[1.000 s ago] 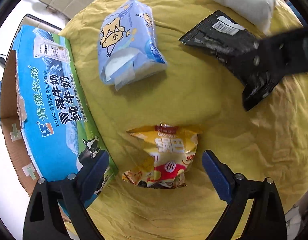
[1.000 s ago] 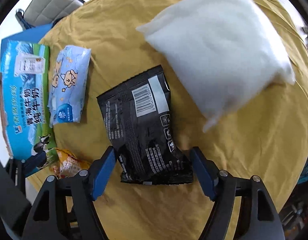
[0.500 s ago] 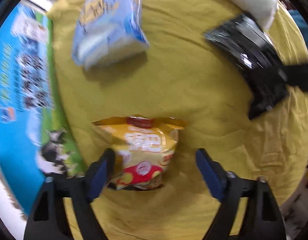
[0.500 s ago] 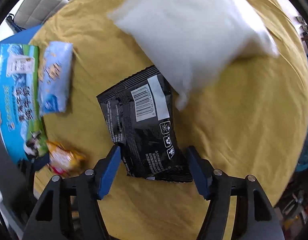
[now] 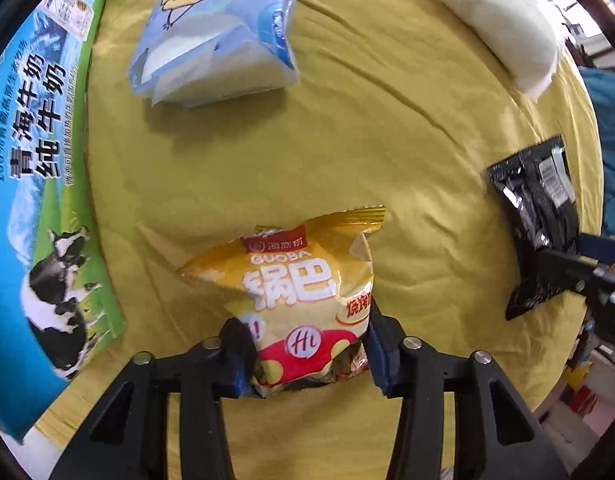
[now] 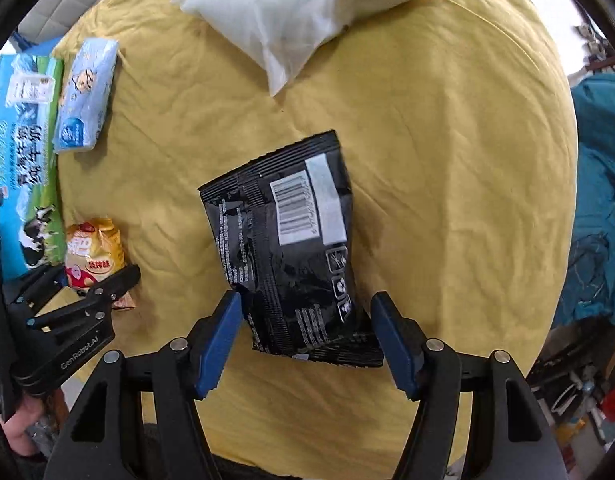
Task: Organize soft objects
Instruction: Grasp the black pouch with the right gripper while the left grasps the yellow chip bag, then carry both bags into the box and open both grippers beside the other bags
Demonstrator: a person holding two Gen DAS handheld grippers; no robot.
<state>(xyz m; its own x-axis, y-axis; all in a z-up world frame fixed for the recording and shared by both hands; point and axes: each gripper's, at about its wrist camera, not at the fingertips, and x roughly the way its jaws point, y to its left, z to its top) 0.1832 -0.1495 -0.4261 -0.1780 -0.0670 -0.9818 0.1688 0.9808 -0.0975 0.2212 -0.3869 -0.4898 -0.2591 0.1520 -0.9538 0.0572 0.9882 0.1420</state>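
Two grippers were in view, one per hand. Left gripper (image 5: 307,354) had its fingers closed in on the near end of the yellow snack bag (image 5: 303,300), pads pressing both sides; that bottom edge was hidden between the fingers. Right gripper (image 6: 307,336) stood partly open, blue pads flanking the near end of the black snack bag (image 6: 291,244); the left pad looked to be touching the bag's edge, the right pad a little apart. Whether the bag was gripped could not be told.

Count of soft items on the yellow cloth (image 6: 447,160): four. One yellow snack bag, near left. One black snack bag, centre in the right wrist view, barcode side up. One blue tissue pack (image 5: 219,32), far left, its top cut off in the left wrist view. One white pillow (image 6: 299,4), far side, cut off by the frame in both views.

One blue milk carton box (image 5: 39,184) lay along the cloth's left edge, partly out of frame. Teal fabric (image 6: 599,200) showed past the right edge, what it was unclear.
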